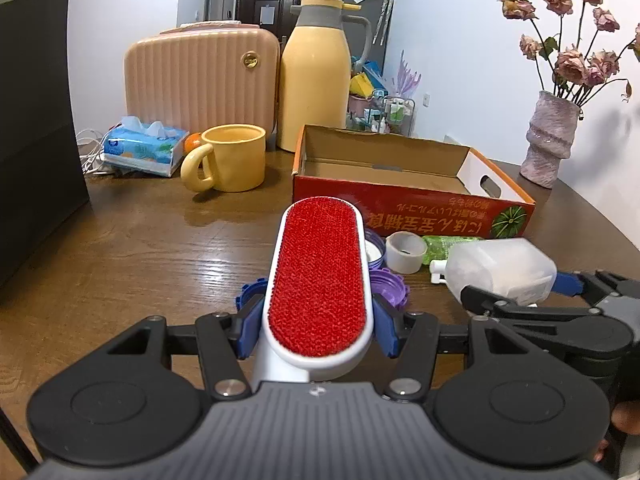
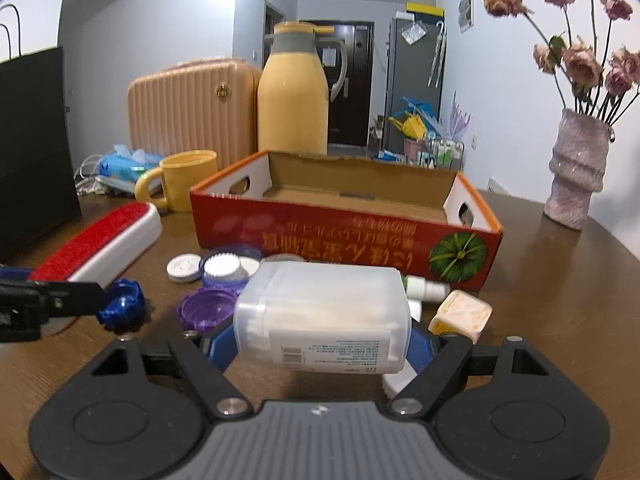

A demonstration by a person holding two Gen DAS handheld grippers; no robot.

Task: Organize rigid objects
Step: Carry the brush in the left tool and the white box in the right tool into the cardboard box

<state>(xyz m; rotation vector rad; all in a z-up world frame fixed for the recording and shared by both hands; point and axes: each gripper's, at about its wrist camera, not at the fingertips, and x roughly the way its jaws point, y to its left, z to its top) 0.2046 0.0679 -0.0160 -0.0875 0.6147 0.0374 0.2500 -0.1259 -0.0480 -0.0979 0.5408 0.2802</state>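
Right wrist alone shows right tongs (image 2: 322, 346) pinching plastic box (image 2: 322, 316); left tongs (image 1: 318, 330) pinch lint brush (image 1: 318, 276).

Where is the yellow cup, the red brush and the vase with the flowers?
yellow cup (image 1: 236, 158): left wrist view, on its side wall.
red brush (image 1: 318, 276): left wrist view, on its red bristle pad.
vase (image 2: 576, 176): right wrist view, on its ribbed body.

Caps (image 2: 208, 280) lie before the box (image 2: 344, 232); mug (image 2: 188, 180) left, jug (image 2: 294, 108) seemingly behind it.
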